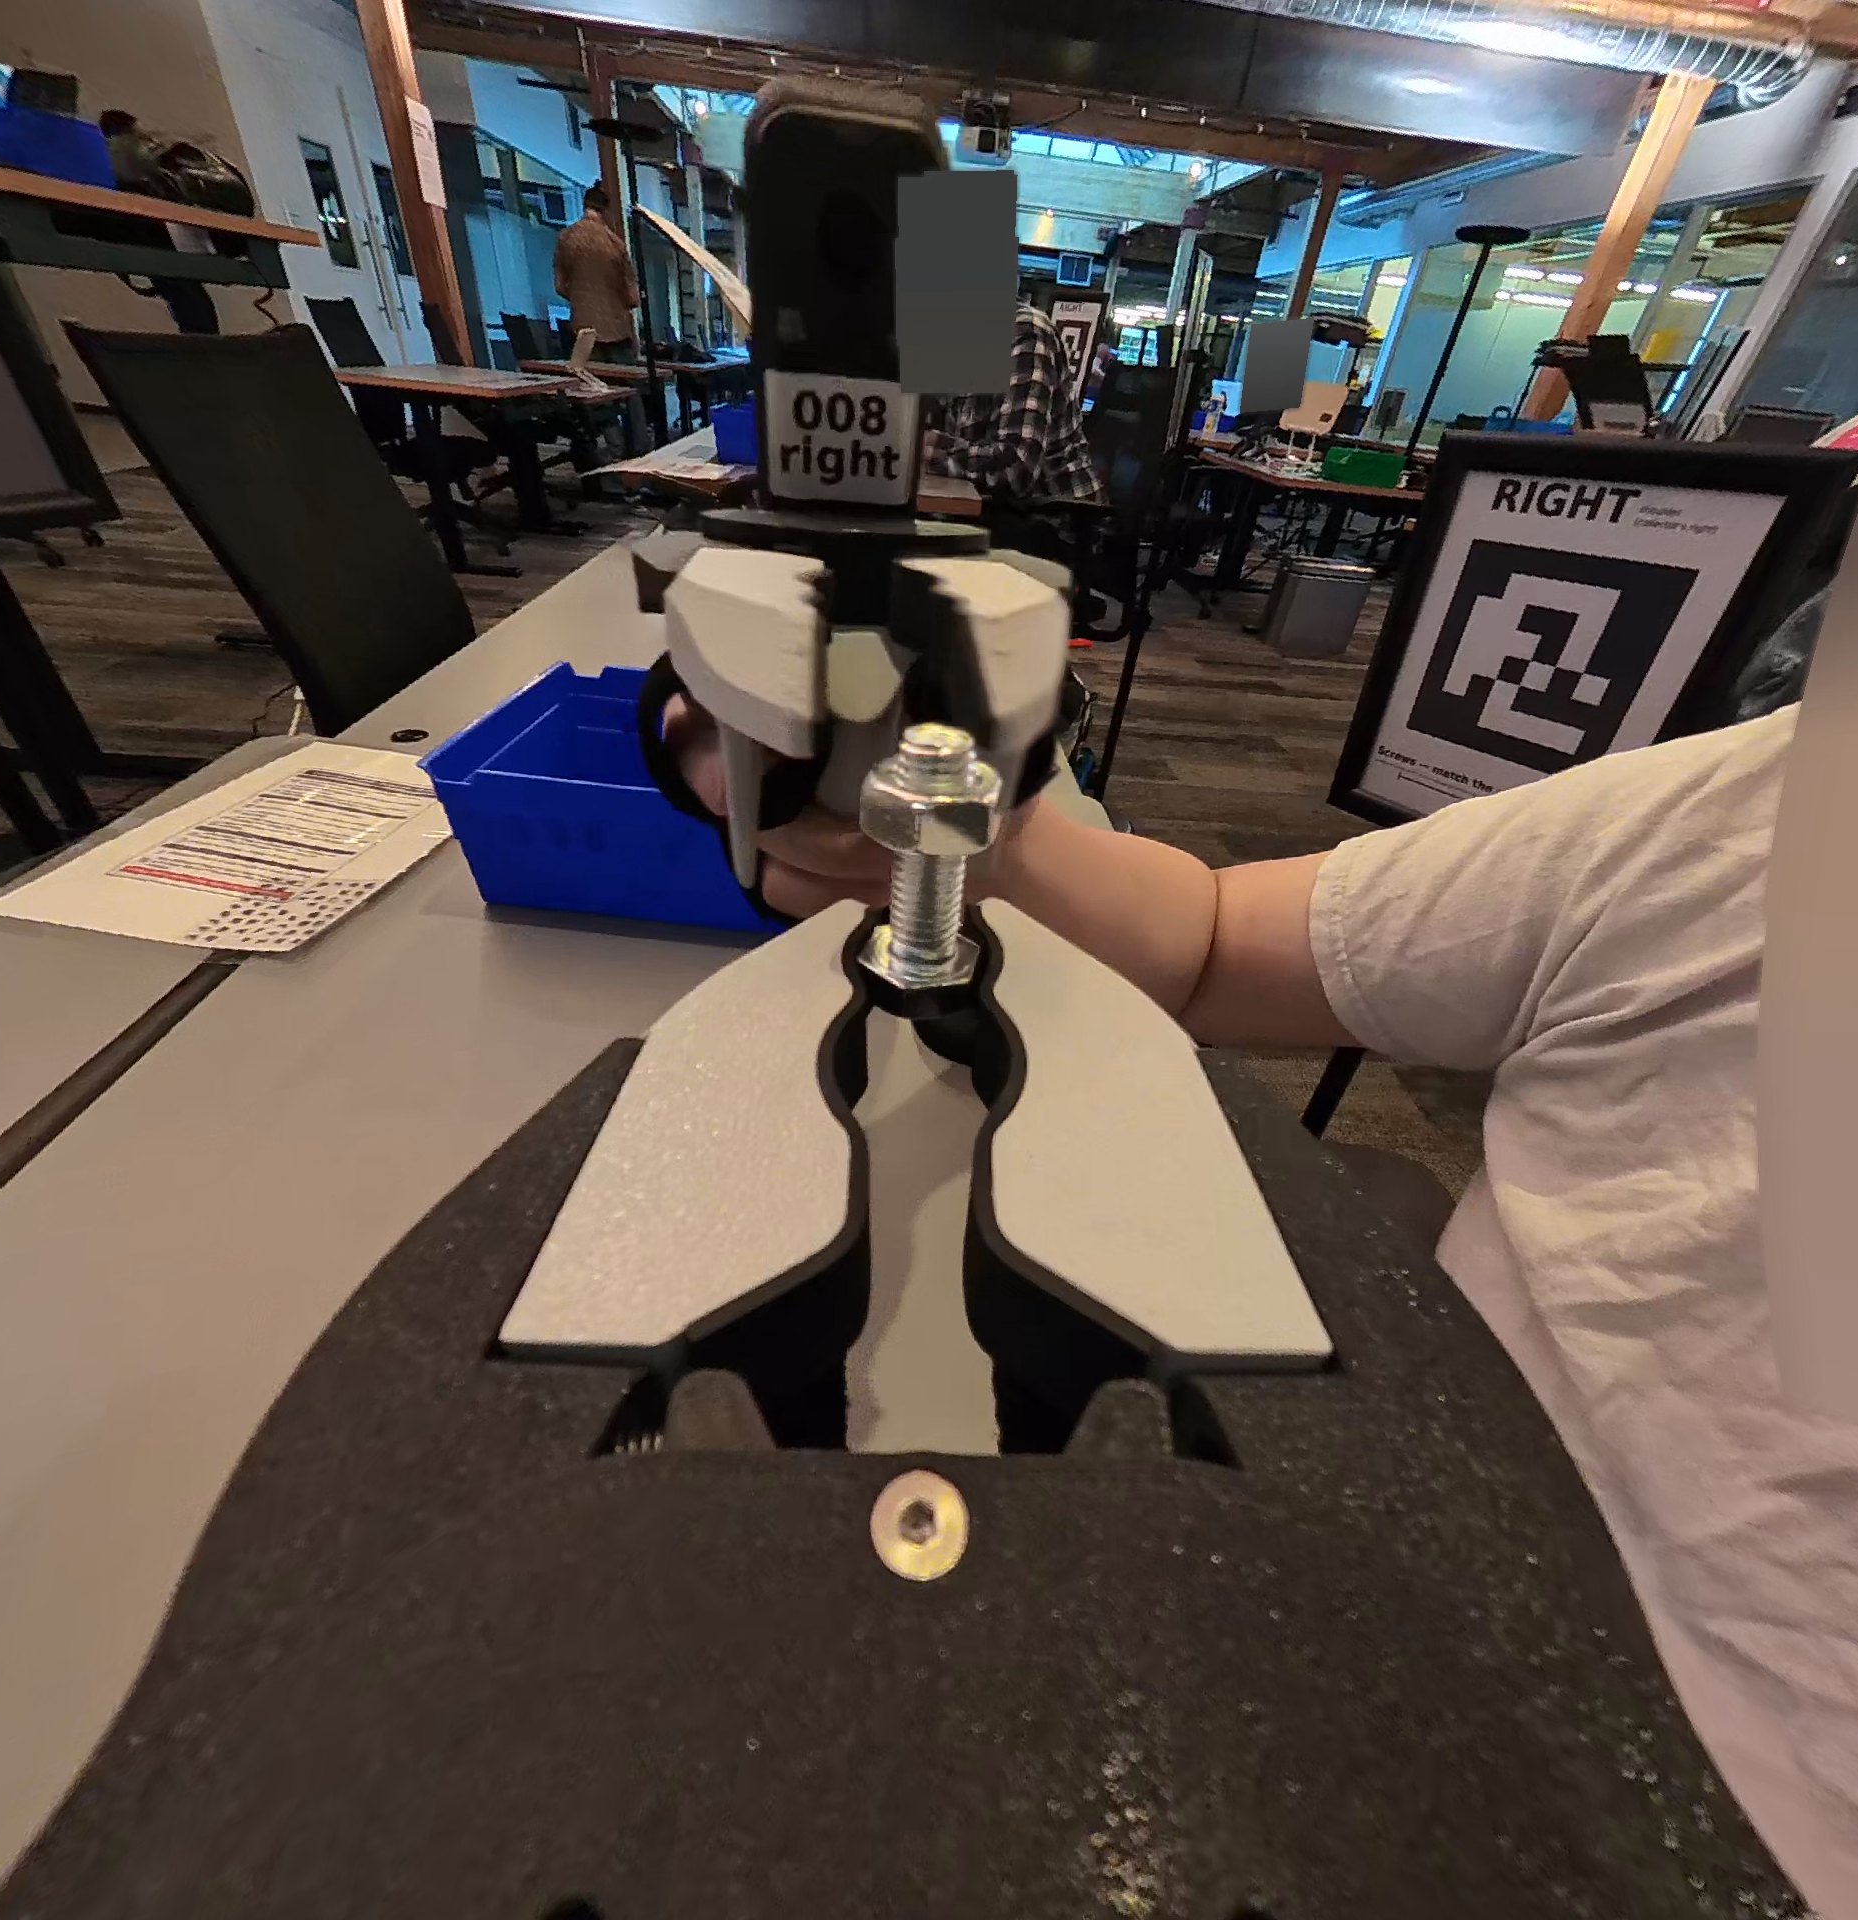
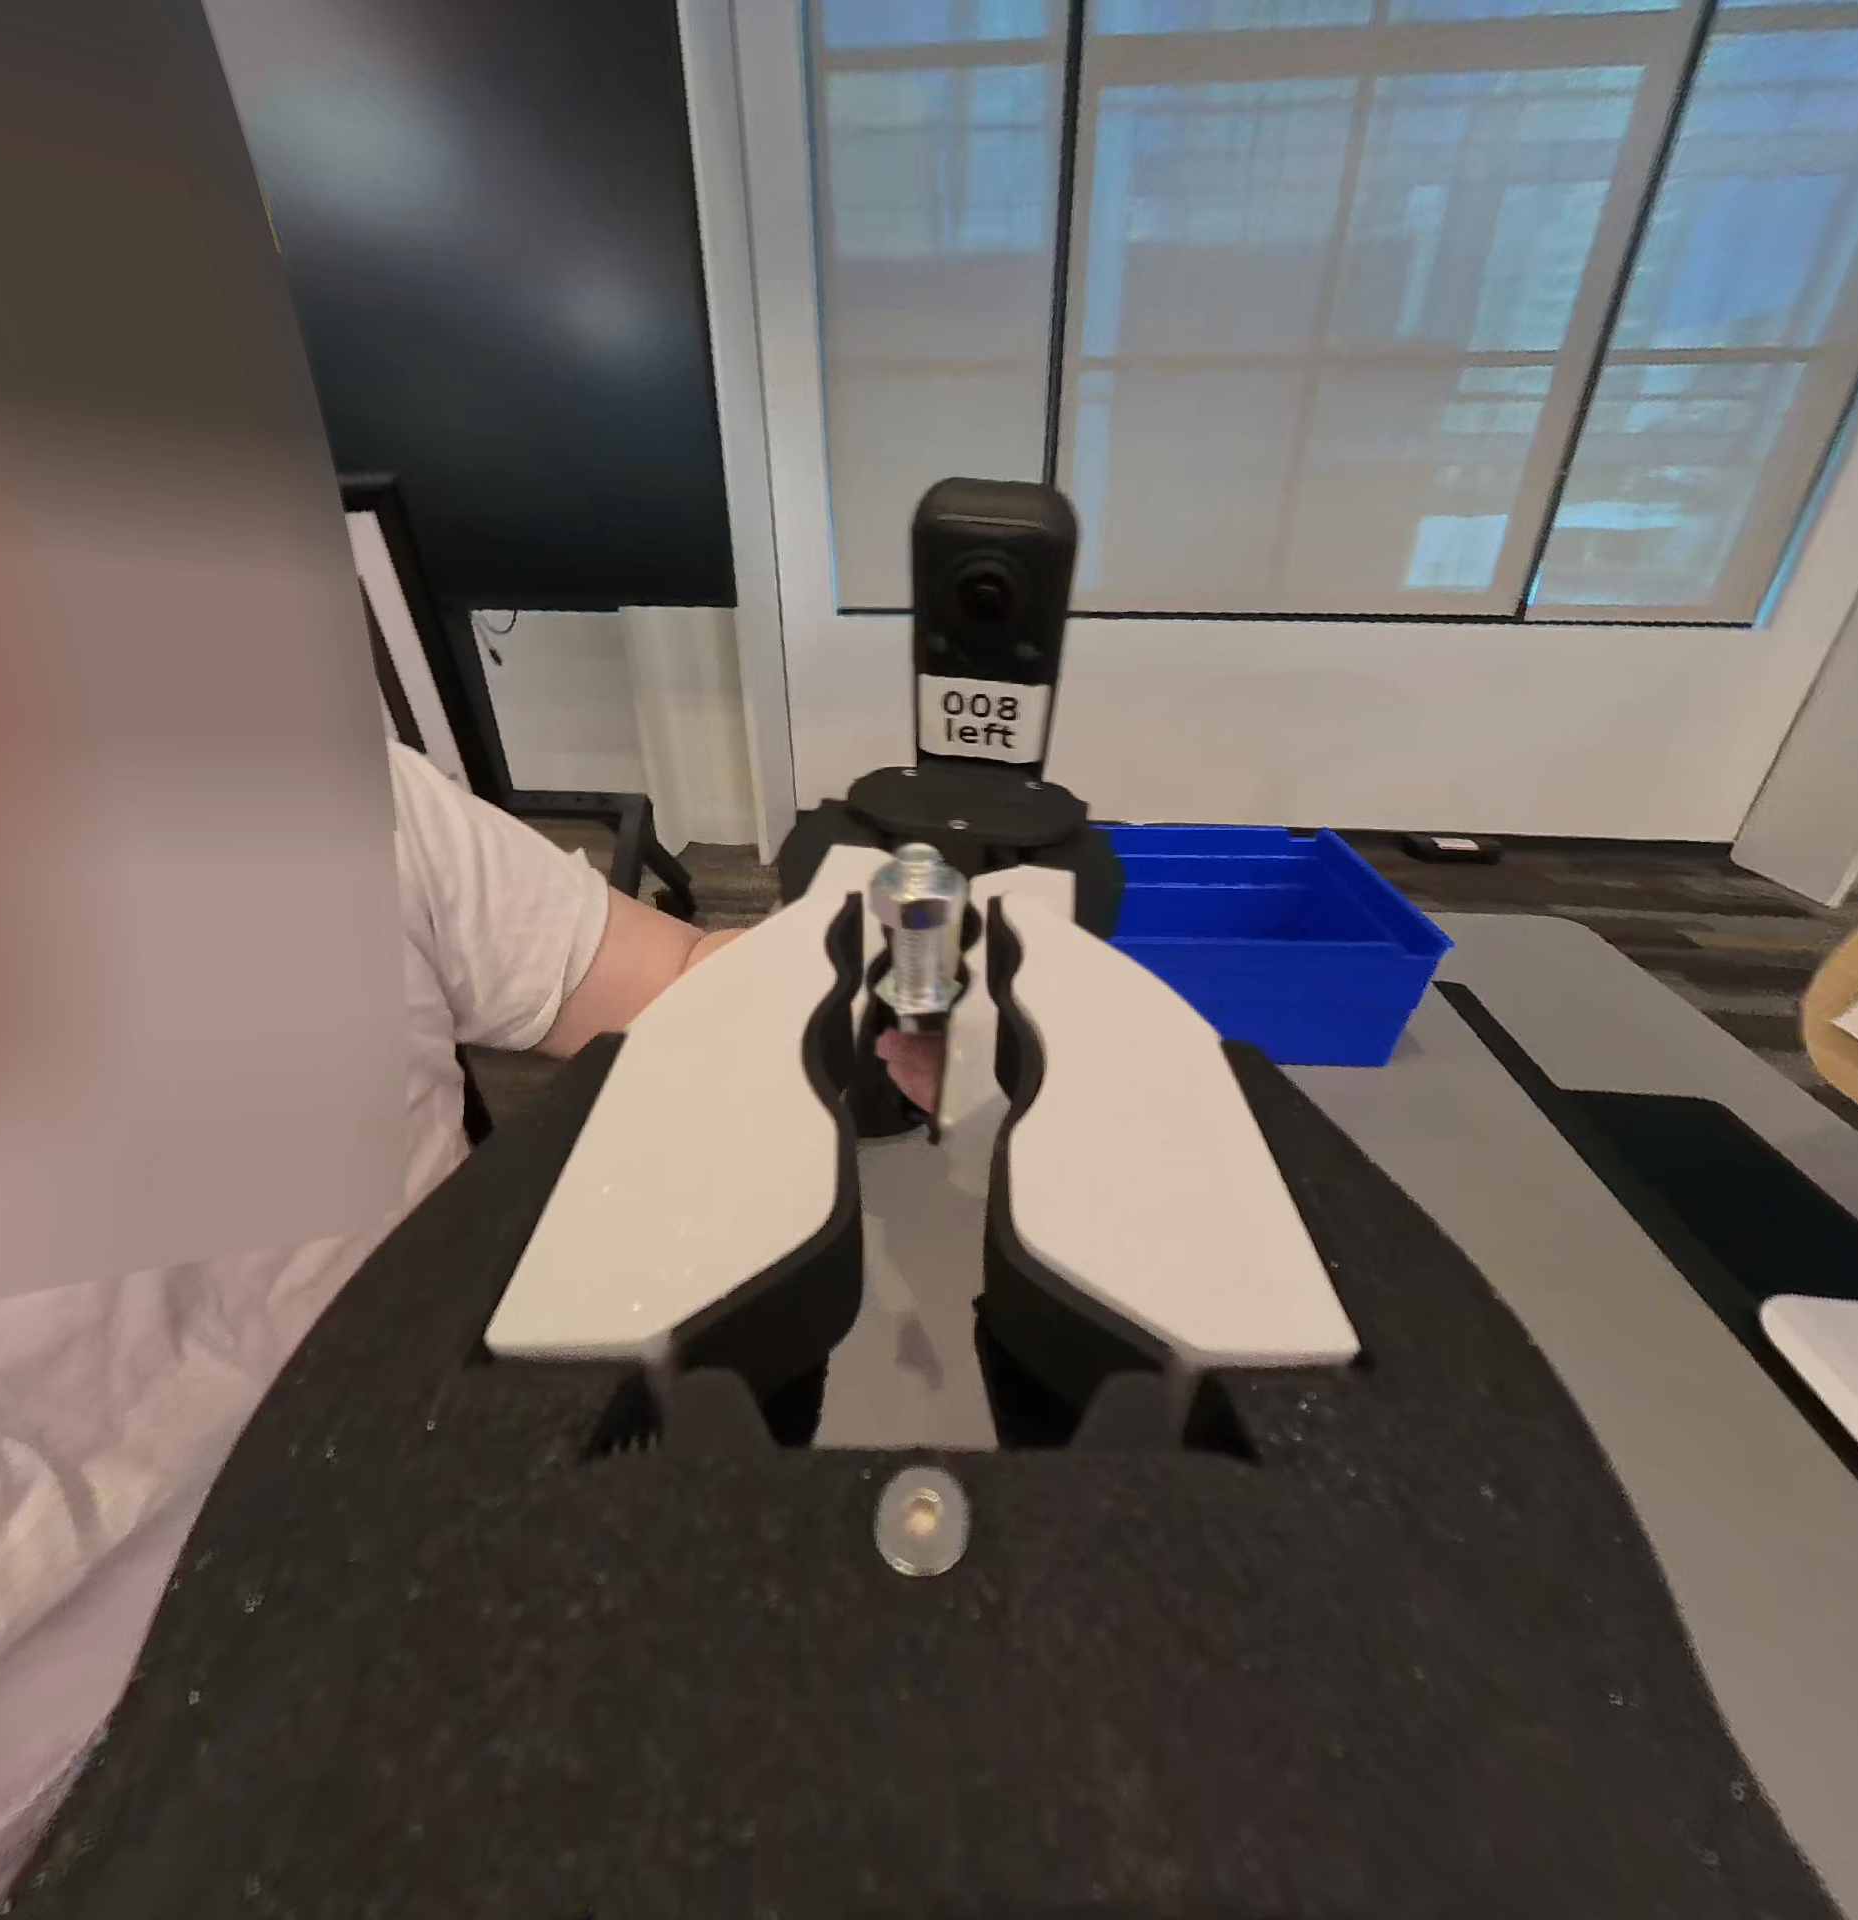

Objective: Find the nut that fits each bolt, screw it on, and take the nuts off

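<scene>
Left gripper (image 1: 920,961) closed on hex head of upright bolt (image 1: 927,894), hex nut (image 1: 930,808) near its top, right gripper (image 2: 920,920) parted around nut, blue bin (image 1: 582,800) behind on grey table (image 1: 281,1091).

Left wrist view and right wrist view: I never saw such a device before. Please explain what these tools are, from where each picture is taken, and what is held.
There is no robot here. A person holds two hand tools, each with two jaws and a camera that looks forward along them. The left wrist view is taken from the left gripper. Its jaws are shut on the head of a bolt, which stands upright with a nut near its top. The right wrist view is taken from the right gripper, which faces the first one. Its jaws stand apart close to the nut and do not clamp it. On the grey table lie a blue bin and a printed sheet.
</scene>
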The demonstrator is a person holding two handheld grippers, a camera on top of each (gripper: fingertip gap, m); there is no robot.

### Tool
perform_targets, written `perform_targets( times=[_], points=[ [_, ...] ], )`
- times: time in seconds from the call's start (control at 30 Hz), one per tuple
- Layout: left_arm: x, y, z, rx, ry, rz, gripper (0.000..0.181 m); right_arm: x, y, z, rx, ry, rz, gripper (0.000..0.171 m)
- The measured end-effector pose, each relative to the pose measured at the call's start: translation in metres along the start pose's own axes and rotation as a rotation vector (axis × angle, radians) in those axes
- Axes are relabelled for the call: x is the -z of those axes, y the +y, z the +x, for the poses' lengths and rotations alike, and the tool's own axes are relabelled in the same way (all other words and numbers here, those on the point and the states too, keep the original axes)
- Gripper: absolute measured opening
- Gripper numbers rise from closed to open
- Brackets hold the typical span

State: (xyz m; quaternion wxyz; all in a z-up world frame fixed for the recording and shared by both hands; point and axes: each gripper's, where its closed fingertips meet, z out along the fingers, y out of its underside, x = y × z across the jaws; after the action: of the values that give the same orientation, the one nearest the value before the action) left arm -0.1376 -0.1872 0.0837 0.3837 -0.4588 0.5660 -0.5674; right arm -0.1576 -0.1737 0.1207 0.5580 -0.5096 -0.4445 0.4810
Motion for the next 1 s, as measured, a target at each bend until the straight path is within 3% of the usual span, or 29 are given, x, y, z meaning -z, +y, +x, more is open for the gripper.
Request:
perform_targets(
  times=[0.13,0.27,0.57,0.63,0.93,1.0],
  points=[
    [-0.002,0.001,0.003,0.001,0.018,0.004,0.015,-0.009,0.007,-0.001,0.052,0.04,-0.042,0.023],
    [0.0,-0.003,0.004,0.003,0.015,0.013,0.015,0.009,-0.001,0.018,-0.035,0.068,0.033,0.018],
    [-0.001,-0.001,0.003,0.001,0.006,0.004,0.015,-0.006,0.007,0.004,0.024,0.047,-0.037,0.029],
    [0.0,-0.003,0.003,0.01,0.016,0.012,0.015,0.002,0.004,0.015,-0.038,0.072,-0.003,0.02],
    [-0.001,-0.001,0.004,-0.005,0.016,0.004,0.015,-0.005,0.004,0.003,-0.003,0.032,-0.013,0.029],
    [-0.001,-0.003,0.006,0.003,0.025,0.012,0.015,0.004,0.001,0.015,-0.04,0.062,0.016,0.022]
  ],
)
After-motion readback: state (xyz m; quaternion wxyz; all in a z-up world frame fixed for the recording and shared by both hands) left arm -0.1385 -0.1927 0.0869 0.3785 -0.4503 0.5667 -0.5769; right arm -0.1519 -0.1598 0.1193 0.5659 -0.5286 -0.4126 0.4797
